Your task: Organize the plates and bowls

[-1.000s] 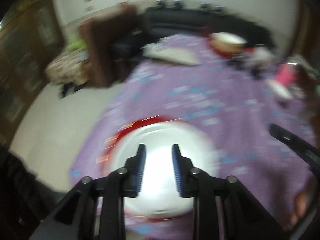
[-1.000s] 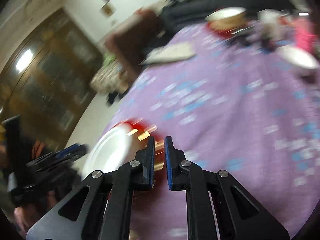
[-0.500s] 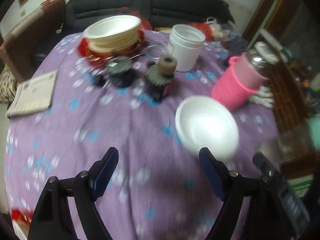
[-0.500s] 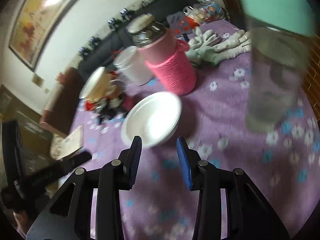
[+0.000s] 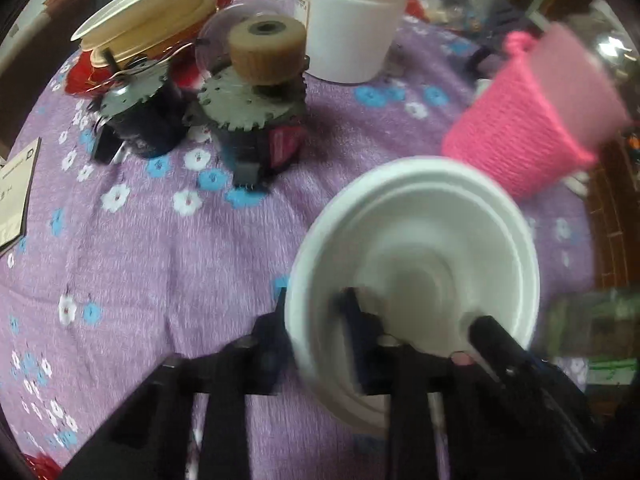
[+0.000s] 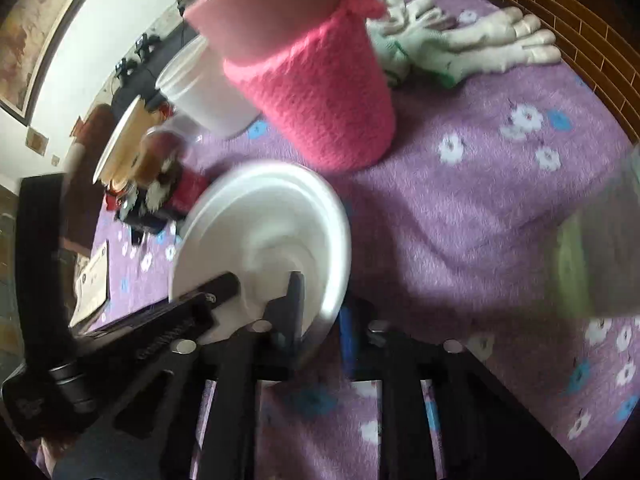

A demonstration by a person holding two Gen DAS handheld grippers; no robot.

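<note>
A white foam bowl [image 5: 420, 248] sits on the purple flowered tablecloth, also in the right wrist view [image 6: 276, 224]. My left gripper [image 5: 316, 320] straddles its left rim, one finger outside and one inside. My right gripper [image 6: 324, 312] straddles its right rim the same way. Both sets of jaws stand a little apart around the thin rim; motion blur hides whether they pinch it. A stack of white plates and bowls [image 5: 148, 16] rests on a red tray at the far left.
A pink knit-covered jar [image 5: 536, 108] stands just behind the bowl, also in the right wrist view [image 6: 312, 92]. A white tub [image 5: 348, 20], two small motors [image 5: 256, 96], white gloves [image 6: 460, 48], a booklet [image 5: 16, 192] and a clear jar [image 6: 600, 248] lie around.
Both grippers moved forward onto the white bowl and narrowed; half a second ago they were wide open short of it. One second ago they were over a plate at the table's other side.
</note>
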